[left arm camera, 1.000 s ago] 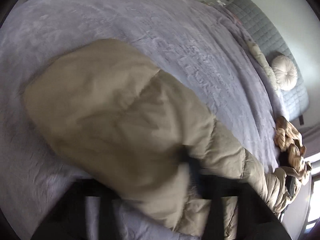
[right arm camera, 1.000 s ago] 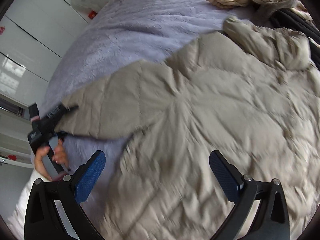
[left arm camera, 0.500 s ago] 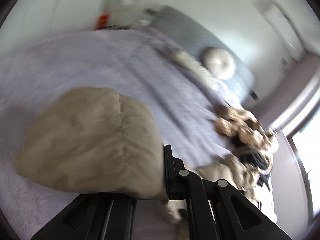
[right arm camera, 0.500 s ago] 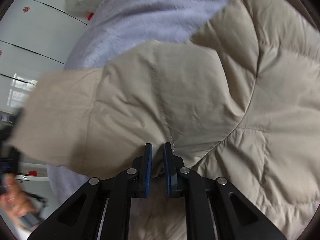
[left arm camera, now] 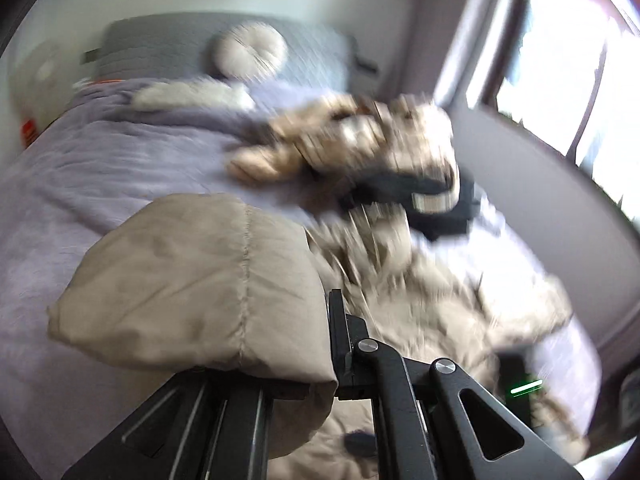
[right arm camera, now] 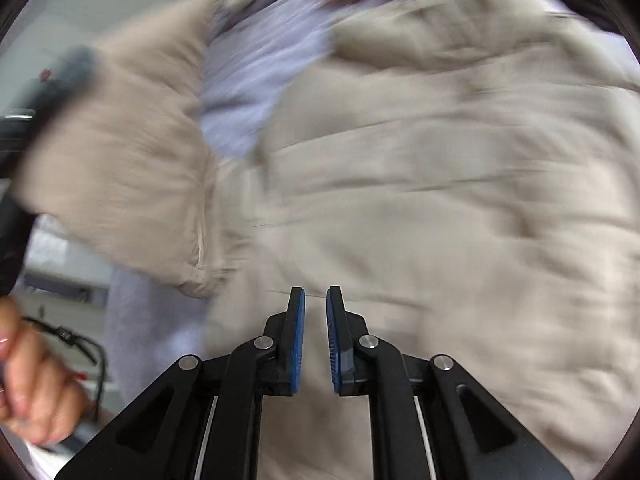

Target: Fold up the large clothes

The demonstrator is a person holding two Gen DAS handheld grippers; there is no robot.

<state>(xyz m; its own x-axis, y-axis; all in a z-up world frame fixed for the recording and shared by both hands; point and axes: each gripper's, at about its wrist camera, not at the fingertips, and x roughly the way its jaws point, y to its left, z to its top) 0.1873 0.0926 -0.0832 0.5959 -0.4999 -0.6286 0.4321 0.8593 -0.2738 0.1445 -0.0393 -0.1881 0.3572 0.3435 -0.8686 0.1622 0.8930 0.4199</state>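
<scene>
A large beige quilted down jacket (right arm camera: 420,200) lies on a lavender bed cover (left arm camera: 100,168). My left gripper (left arm camera: 320,320) is shut on one end of the jacket, a puffy sleeve or hem (left arm camera: 200,280), and holds it lifted; that part covers its left finger. The rest of the jacket (left arm camera: 432,300) is blurred beyond it. My right gripper (right arm camera: 315,312) is shut on the jacket's near edge, its blue pads (right arm camera: 298,340) nearly touching. The lifted part (right arm camera: 128,168) shows at the left of the right wrist view.
A heap of striped tan and dark clothes (left arm camera: 372,148) lies further up the bed. A round cream cushion (left arm camera: 250,50) leans on a grey headboard (left arm camera: 168,44). A window (left arm camera: 560,60) is on the right. The person's hand (right arm camera: 28,380) shows at lower left.
My right gripper went from open to shut on the jacket's edge. My left gripper has lifted its end of the jacket and swung toward the headboard and window. Both views are blurred by motion.
</scene>
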